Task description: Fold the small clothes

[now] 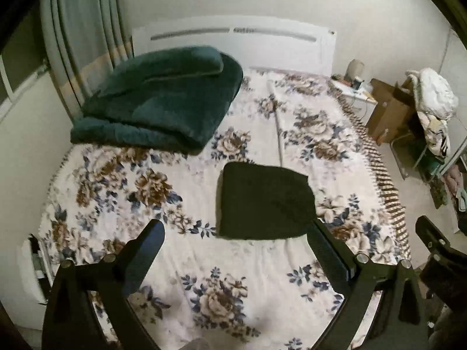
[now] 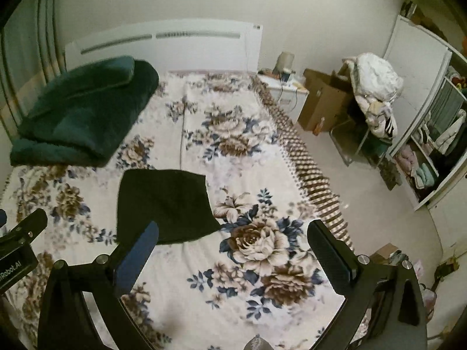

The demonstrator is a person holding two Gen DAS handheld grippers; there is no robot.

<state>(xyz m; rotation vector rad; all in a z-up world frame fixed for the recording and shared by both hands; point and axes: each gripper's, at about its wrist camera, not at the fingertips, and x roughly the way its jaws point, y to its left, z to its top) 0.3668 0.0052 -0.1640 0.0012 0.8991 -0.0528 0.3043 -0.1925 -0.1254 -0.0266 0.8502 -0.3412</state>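
1. Dark folded garment [image 1: 264, 201] lies flat on the floral bed [image 1: 175, 256], mid-mattress.
2. Left gripper [image 1: 236, 229] spread wide, grasping nothing; garment at its 12 to 1 o'clock.
3. Right gripper [image 2: 233, 230] likewise released, above the bedspread; garment [image 2: 166, 204] at its 10 o'clock.
4. Green blanket [image 1: 160, 96] folded near the headboard [image 1: 233, 43], at 10 o'clock, apart from the garment.

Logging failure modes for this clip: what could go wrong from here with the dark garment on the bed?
Both grippers, left and right, are open above the bed. The dark garment lies on a soft floral bedspread, so a pinch might catch the spread too. Its dark fabric hides its edges.
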